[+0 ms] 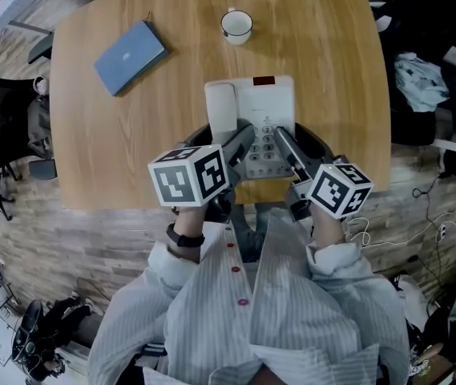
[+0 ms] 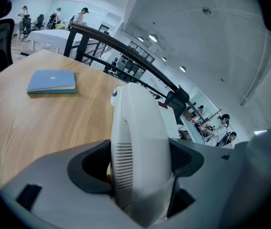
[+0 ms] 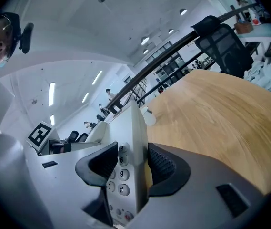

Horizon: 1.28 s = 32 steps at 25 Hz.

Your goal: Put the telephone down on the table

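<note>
- The white desk telephone [image 1: 264,107] sits over the middle of the near edge of the light wooden table [image 1: 131,151]. Its handset [image 1: 220,111] is seated along its left side, and its keypad [image 1: 266,143] end is closest to us. We cannot tell whether its base touches the wood yet.
- A small dark red window [image 1: 264,80] marks the far end of the telephone's body.
- The left gripper [image 1: 240,147] is clamped on the handset. In the left gripper view the ribbed end of the handset [image 2: 140,142] fills the gap, with both dark pads [image 2: 97,163] pressed against its sides.
- The right gripper [image 1: 288,152] is clamped on the right edge of the telephone's body. In the right gripper view that edge [image 3: 136,142] stands upright between the jaws, and the number keys [image 3: 121,175] show on its left face.
- Each gripper carries its marker cube: the left one [image 1: 189,175] and the right one [image 1: 340,188] hang just off the table's near edge.
- We see a dark wristwatch [image 1: 184,237] on the left wrist, above pale striped sleeves.
- A white round cup [image 1: 236,26] stands near the far edge of the table, beyond the telephone and well apart from it.
- A flat blue book [image 1: 130,56] lies toward the far left corner, turned at an angle to the edges.
</note>
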Each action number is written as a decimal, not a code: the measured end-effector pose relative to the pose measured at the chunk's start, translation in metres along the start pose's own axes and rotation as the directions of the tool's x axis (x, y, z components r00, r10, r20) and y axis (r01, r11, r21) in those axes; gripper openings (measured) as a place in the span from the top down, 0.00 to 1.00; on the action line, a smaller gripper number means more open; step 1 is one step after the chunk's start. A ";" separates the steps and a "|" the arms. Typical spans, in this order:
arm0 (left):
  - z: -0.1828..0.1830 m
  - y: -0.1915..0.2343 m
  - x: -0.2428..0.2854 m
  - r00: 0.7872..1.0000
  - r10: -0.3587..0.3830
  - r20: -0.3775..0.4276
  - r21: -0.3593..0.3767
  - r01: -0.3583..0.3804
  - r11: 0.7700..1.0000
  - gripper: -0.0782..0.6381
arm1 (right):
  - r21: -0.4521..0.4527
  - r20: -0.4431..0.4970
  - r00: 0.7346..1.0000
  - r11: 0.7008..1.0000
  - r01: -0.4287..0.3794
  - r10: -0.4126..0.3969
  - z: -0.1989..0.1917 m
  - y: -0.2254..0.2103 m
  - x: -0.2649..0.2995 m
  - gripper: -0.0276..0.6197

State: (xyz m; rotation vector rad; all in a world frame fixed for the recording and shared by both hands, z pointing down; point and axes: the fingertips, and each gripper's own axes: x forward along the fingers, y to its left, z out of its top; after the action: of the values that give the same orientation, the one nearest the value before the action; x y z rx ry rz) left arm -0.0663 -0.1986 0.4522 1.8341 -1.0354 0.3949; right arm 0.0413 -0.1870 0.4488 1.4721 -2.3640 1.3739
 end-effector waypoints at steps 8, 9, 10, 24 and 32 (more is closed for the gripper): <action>-0.012 0.014 0.026 0.999 0.010 -0.043 -0.036 -0.011 0.999 0.38 | 0.027 -0.046 0.999 0.999 0.022 -0.021 -0.012 -0.025 0.015 0.63; -0.014 0.016 0.030 0.999 0.011 -0.050 -0.038 -0.013 0.999 0.38 | 0.031 -0.052 0.998 0.999 0.026 -0.025 -0.014 -0.029 0.016 0.63; -0.016 0.017 0.035 0.998 0.013 -0.057 -0.040 -0.015 0.999 0.38 | 0.035 -0.056 0.998 0.999 0.030 -0.028 -0.016 -0.034 0.018 0.63; -0.047 0.039 0.076 0.990 0.036 -0.137 -0.064 -0.045 0.997 0.38 | 0.083 -0.124 0.990 0.994 0.076 -0.065 -0.046 -0.077 0.034 0.63; -0.059 0.049 0.091 0.985 0.042 -0.165 -0.070 -0.054 0.996 0.38 | 0.102 -0.141 0.987 0.991 0.092 -0.077 -0.060 -0.092 0.041 0.63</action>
State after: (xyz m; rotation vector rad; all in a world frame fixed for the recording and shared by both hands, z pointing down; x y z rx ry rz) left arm -0.0417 -0.2003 0.5686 1.6831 -0.9694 0.5202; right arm 0.0631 -0.1895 0.5644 1.4342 -2.1520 1.5497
